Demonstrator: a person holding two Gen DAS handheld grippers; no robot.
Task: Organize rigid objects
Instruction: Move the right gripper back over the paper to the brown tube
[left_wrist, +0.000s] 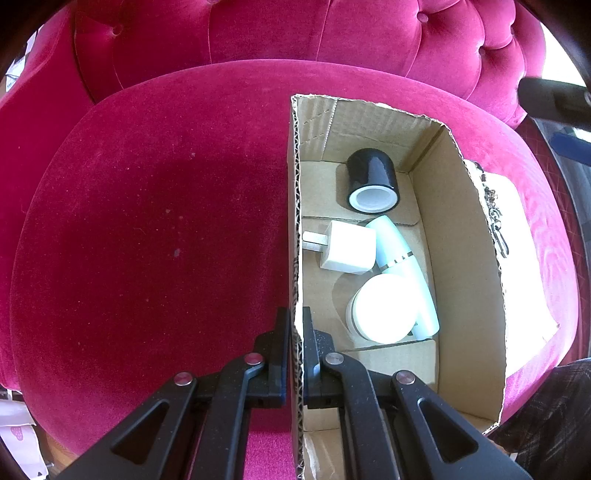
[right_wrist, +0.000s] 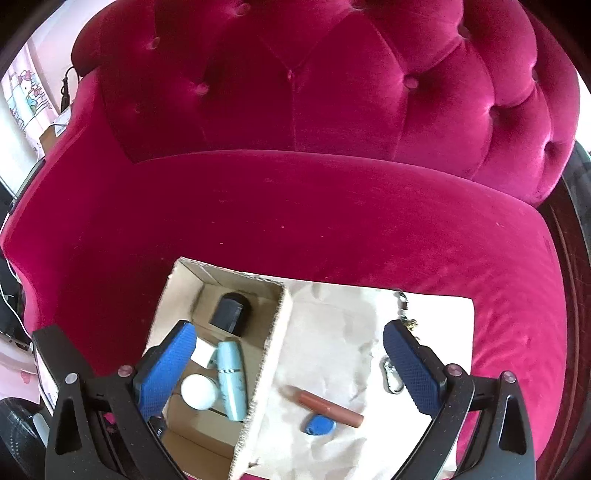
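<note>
An open cardboard box sits on a magenta velvet chair seat. Inside lie a black cylinder, a white cube-shaped item, a pale blue bottle and a white round jar. My left gripper is shut on the box's left wall. My right gripper is open above the box and a sheet of white paper. On the paper lie a brown tube, a small blue tag and a metal keychain.
The tufted chair back rises behind the seat. The paper lies to the right of the box, with the keychain on it. Dark wooden floor or frame shows at the right edge.
</note>
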